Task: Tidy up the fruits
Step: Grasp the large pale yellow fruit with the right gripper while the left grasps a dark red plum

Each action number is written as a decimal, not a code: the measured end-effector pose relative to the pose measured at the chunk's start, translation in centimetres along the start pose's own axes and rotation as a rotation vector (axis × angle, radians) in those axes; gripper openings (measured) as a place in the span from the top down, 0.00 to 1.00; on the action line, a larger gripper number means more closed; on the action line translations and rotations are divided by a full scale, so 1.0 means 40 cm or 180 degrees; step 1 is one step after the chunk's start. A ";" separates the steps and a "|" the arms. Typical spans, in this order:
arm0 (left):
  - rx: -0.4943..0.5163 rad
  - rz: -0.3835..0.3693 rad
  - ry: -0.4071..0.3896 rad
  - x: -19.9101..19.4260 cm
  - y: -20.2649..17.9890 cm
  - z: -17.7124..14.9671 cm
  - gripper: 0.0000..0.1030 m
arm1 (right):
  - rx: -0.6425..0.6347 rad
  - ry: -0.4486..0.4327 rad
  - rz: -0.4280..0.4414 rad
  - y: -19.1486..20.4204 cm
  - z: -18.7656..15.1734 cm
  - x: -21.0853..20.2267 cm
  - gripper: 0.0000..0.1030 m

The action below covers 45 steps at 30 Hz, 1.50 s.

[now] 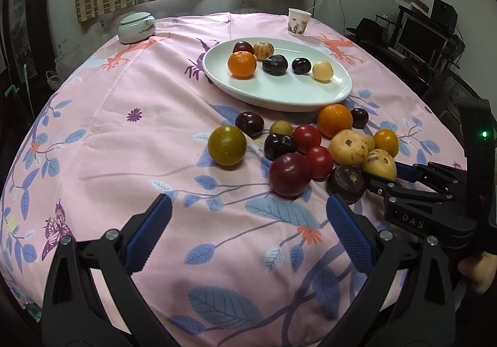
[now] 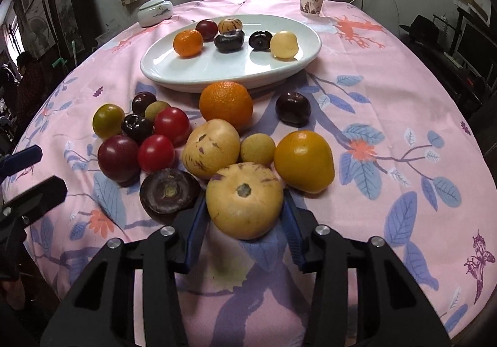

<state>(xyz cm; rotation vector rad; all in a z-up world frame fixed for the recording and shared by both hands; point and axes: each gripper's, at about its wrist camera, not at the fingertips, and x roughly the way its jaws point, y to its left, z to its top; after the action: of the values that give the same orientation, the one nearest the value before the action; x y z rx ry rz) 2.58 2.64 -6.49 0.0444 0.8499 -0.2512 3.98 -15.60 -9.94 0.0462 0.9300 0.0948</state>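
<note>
**Six fruits plated, about a dozen left on the cloth**

Six fruits are seen lying on the white oval plate (image 2: 161, 70): a small orange, a red plum, a striped pepino melon, two dark fruits and a pale yellow one. Most of the plate's floor is bare, so room is judged to remain. The larger share of the work is still to be done: roughly a dozen pieces are left in a loose cluster on the pink floral surface (image 2: 388, 92) just in front of the plate. Among them the big orange (image 2: 225, 105) is found nearest the plate rim, with the deep yellow fruit (image 2: 304, 161), two more pepino melons, plums, tomatoes, a green citrus (image 1: 227, 145) and a dark purple fruit (image 2: 169, 190) around it. The task is judged to be about a third complete.

The nearest pepino melon (image 2: 244, 199) is bracketed by the right tongs (image 2: 245, 216), whose blue pads are drawn in against its flanks; it is gripped but not yet lifted from the cloth. The left tongs (image 1: 248, 232) are held wide over bare cloth, with nothing between them.

Only in the right wrist view is that contact on both sides made plain, and a small tan fruit behind the melon is shown clearly there. Only in the left wrist view are the right tongs seen from outside, with a fingertip of the holding hand (image 1: 478, 272) at the frame's edge. The lidded ceramic jar (image 1: 136, 27) and paper cup (image 1: 298, 22) are shown by both.
</note>
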 end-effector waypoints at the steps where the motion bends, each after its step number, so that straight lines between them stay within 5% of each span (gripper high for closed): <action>1: 0.0004 -0.0028 0.0021 0.007 -0.005 0.002 0.02 | 0.0026 0.0014 0.0037 -0.003 0.002 -0.003 0.56; 8: 0.0157 -0.0001 0.0074 0.061 -0.045 0.012 0.03 | 0.0243 -0.0030 0.0182 -0.052 -0.021 -0.072 0.56; 11: 0.0168 0.0000 0.0145 0.094 -0.055 0.015 0.21 | 0.0326 -0.0064 0.0199 -0.077 -0.032 -0.095 0.56; 13: 0.0138 -0.0144 0.0309 0.133 -0.058 0.018 0.51 | 0.0375 -0.0086 0.0236 -0.090 -0.037 -0.104 0.56; 19: 0.0133 -0.0096 0.0284 0.163 -0.074 0.041 0.52 | 0.0437 -0.0078 0.0284 -0.112 -0.052 -0.116 0.56; 21: 0.0042 -0.0211 0.0290 0.158 -0.067 0.045 0.62 | 0.0447 -0.0067 0.0295 -0.112 -0.053 -0.117 0.56; 45: 0.0034 -0.0401 -0.0116 -0.041 -0.028 -0.007 0.63 | 0.0129 -0.0171 0.0319 0.021 -0.040 -0.164 0.56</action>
<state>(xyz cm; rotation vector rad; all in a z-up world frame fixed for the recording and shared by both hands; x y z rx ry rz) 1.08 1.94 -5.37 -0.0038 0.8163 -0.3739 -1.26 -15.43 -5.60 0.1323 0.8757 0.1668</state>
